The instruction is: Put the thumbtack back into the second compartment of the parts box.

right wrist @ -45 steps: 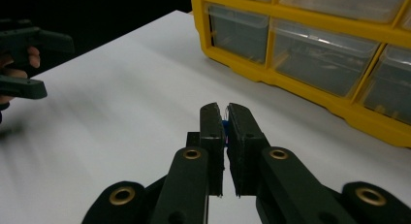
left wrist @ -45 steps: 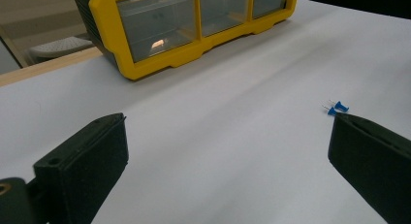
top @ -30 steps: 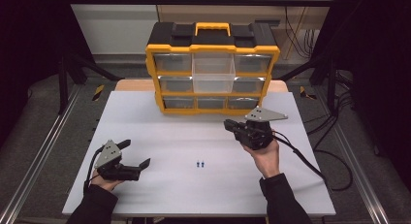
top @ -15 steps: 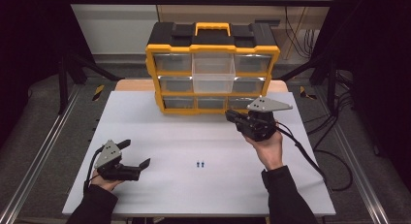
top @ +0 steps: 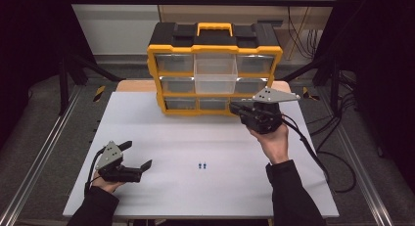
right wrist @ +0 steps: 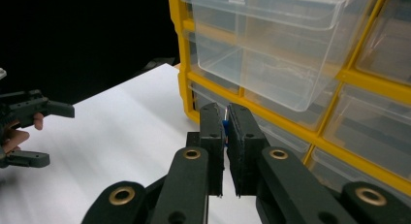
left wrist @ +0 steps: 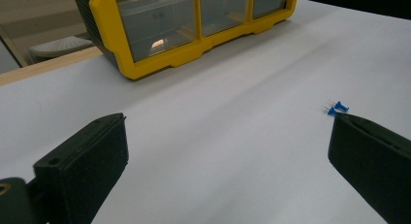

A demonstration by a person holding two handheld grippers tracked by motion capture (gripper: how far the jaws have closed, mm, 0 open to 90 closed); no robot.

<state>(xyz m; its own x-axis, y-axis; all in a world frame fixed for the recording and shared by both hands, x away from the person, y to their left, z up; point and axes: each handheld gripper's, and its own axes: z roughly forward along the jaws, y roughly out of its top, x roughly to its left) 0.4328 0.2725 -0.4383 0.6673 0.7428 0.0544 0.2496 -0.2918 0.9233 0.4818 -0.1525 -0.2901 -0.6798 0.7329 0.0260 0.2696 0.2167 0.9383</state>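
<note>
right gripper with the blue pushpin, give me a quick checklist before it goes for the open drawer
1. Pin held: ok. The right gripper is shut on a blue pushpin, with the blue showing between its jaws.
2. Drawer open: ok. The clear middle drawer of the yellow organizer is pulled out.
3. Gripper above the drawer rim: not ok. In the right gripper view the jaws sit below the drawer's bottom.
4. Drawer contents: cannot tell.
5. Left gripper out of the way: ok. It is open and low, at the near left of the table.
6. Pins left to move: two blue pushpins lie on the table.
</note>
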